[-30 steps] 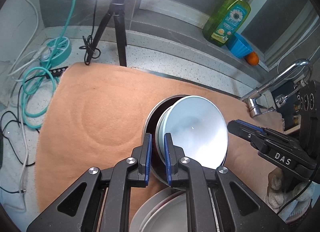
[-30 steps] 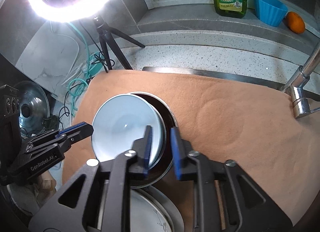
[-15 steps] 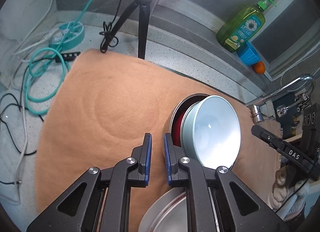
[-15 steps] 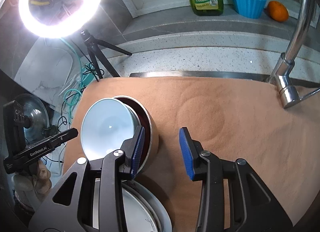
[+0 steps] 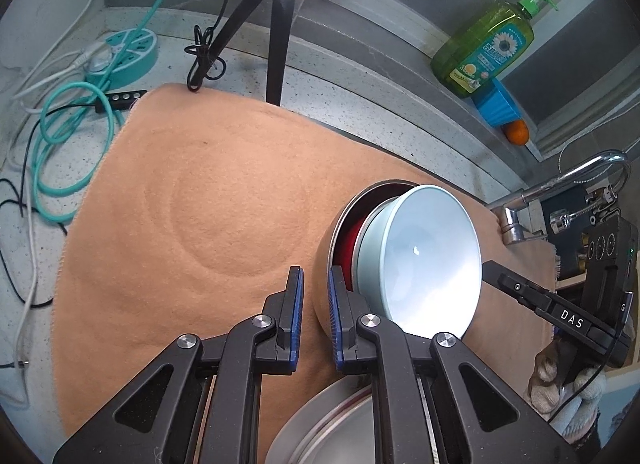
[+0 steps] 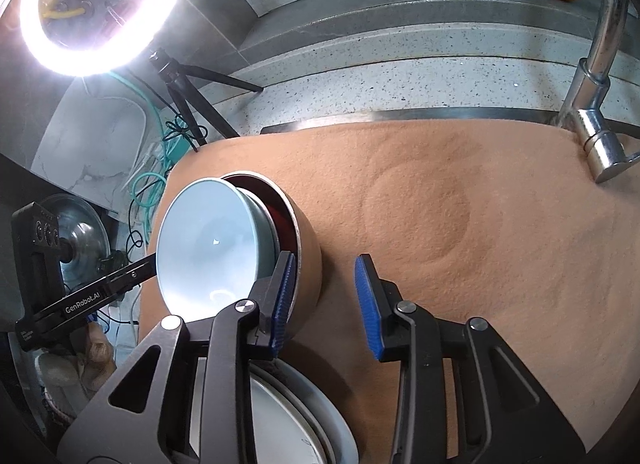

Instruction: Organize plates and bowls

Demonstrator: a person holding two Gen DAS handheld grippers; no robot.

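Note:
A light blue bowl (image 5: 424, 264) (image 6: 208, 248) leans tilted inside a tan bowl (image 5: 348, 207) (image 6: 308, 264) with a dark red inside, both on the orange mat (image 5: 200, 203). My left gripper (image 5: 316, 300) is shut just left of the tan bowl's wall, with only mat in its narrow gap. My right gripper (image 6: 326, 292) stands to the right of the bowls. Its jaws are closing with nothing between them, and its left finger is beside the tan bowl's wall. A stack of grey and white plates (image 5: 320, 424) (image 6: 288, 416) lies under both grippers at the near edge.
A steel faucet (image 6: 592, 111) rises at the mat's right end. On the back ledge stand a green soap bottle (image 5: 484, 51), a blue cup (image 5: 496, 103) and an orange (image 5: 518, 131). A tripod (image 5: 276, 23) with a ring light (image 6: 92, 3) and teal cables (image 5: 60, 135) sit at the left.
Both grippers have come off the bowls' rims, the left moving to the left side and the right to the right side. The right jaws widened. The blue bowl now leans steeper.

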